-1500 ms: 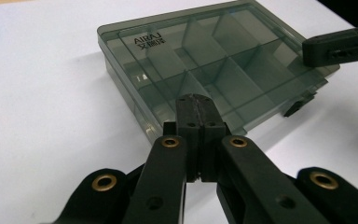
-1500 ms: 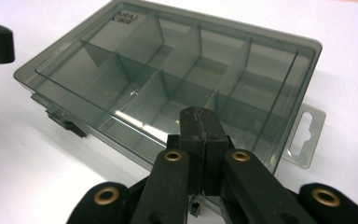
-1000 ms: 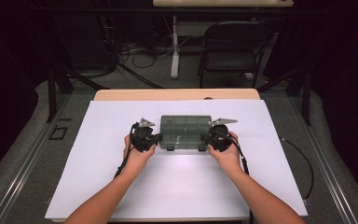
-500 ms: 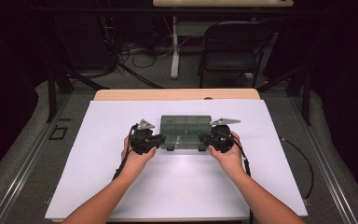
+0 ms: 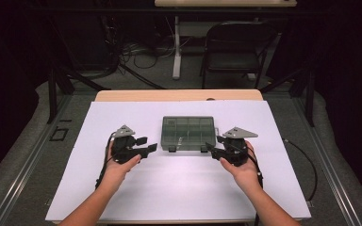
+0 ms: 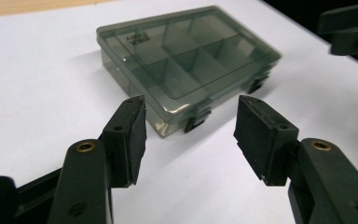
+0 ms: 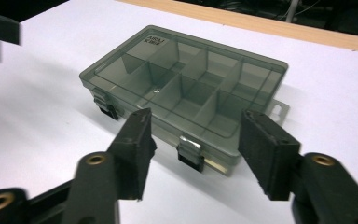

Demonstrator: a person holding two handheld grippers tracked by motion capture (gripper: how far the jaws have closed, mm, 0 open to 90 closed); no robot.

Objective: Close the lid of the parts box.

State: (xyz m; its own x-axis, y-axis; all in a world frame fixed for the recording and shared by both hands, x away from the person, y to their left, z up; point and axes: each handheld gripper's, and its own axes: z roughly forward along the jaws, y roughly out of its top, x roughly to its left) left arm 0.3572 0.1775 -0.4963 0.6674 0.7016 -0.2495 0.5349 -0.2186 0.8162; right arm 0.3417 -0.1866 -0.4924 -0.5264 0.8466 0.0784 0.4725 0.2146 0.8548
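Note:
A smoky grey see-through compartment box [image 5: 188, 133] lies flat with its lid down in the middle of the white sheet [image 5: 169, 188]. Two small latches sit on its near side. My left gripper [image 5: 147, 144] is held just left of the box's near-left corner, apart from it. My right gripper [image 5: 214, 144] is held off the near-right corner. Both have just been opening and hold nothing. In the left gripper view the jaws of the left gripper [image 6: 191, 112] stand apart before the box [image 6: 186, 60]. The right gripper view shows the right gripper [image 7: 196, 114] the same way, short of the box [image 7: 186, 84].
The white sheet covers a wooden table whose bare edge [image 5: 179, 95] shows at the back. A black chair [image 5: 235, 52] and a table leg [image 5: 176, 47] stand beyond it. A cable [image 5: 306, 160] runs off the sheet's right side.
Both grippers have drawn away from the box's near corners, outward and toward the person. Their jaws have gone from shut to open. The box has stayed in place.

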